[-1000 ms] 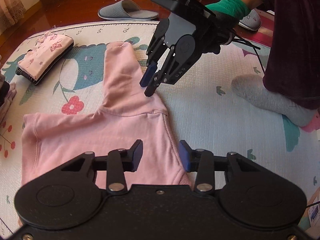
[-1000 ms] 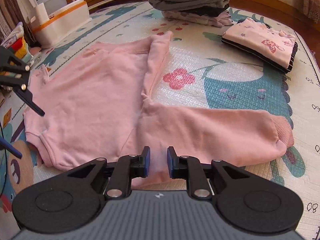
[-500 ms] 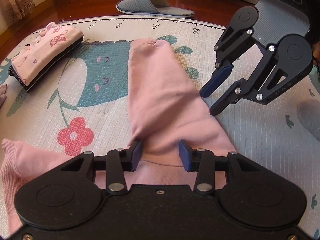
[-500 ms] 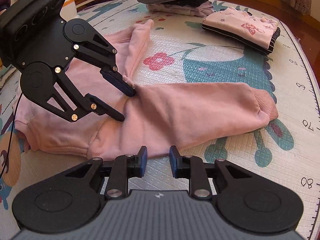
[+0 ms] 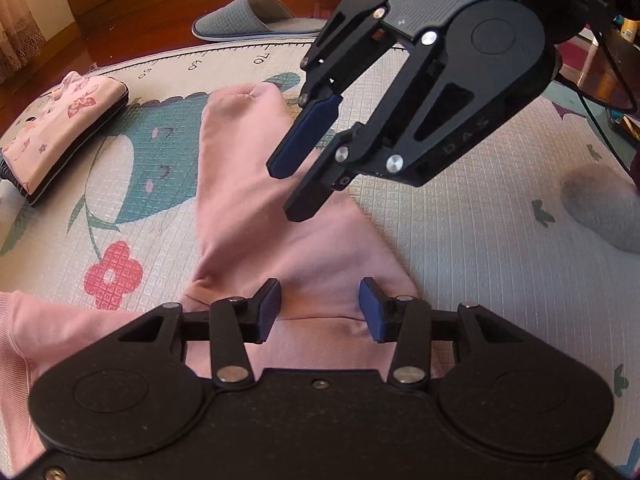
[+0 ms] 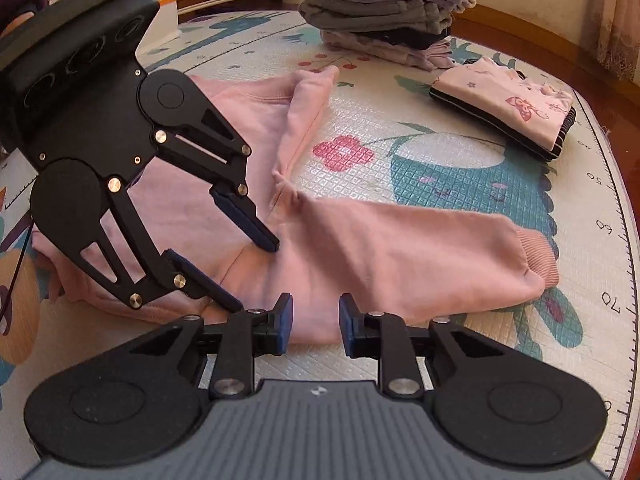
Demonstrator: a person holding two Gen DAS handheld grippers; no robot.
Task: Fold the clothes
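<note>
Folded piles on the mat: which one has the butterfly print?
The small pink pile alone near the mat's edge, on a black striped piece; the tall stack behind is grey and lilac.

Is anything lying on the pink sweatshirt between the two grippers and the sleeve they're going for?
Nothing visible does. The pink sweatshirt's sleeve lies bare under the left gripper and the right gripper, both with jaws open.

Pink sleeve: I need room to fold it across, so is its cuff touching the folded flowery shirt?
Apart. The right wrist view shows a wide stretch of bare mat between the sleeve cuff and the folded flowery shirt.
</note>
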